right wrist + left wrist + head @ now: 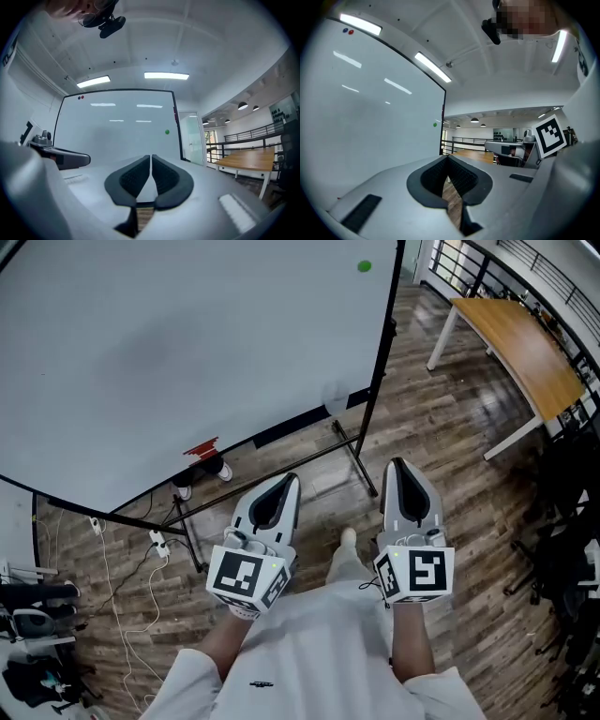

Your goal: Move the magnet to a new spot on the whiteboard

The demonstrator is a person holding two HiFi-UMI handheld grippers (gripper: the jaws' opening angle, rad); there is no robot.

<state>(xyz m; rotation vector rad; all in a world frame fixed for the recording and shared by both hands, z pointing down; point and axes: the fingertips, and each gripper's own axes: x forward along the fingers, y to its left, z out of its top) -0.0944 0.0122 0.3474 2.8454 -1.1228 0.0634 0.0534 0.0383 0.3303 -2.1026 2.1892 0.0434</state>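
Both my claws were pressed together on nothing. The left claw (288, 481) and the right claw (397, 466) hung low, close to my body, pointing at the board (187, 352) but well apart from it. The green magnet (364, 266) sat far up near the board's right edge, with wide bare white to its left and below it.

As I judged it, the step in hand was the reach, and it had not really begun. The right claw was the nearer one to that edge, so it suited the job. To do it well, I would spread its jaws before arriving, come at the board square-on, and close the pads across the magnet's rim instead of poking its face. I would then lift it straight off and set it flat on a bare patch well away from its present spot.

The magnet was only a small dot in every view, so I could not tell how thick it was. The board's left part ran out of the head view. Two tiny dots, one red and one blue (81, 97), showed at the board's top left corner. A red thing (201, 450) lay at the board's lower edge, and I could not make out what it was.
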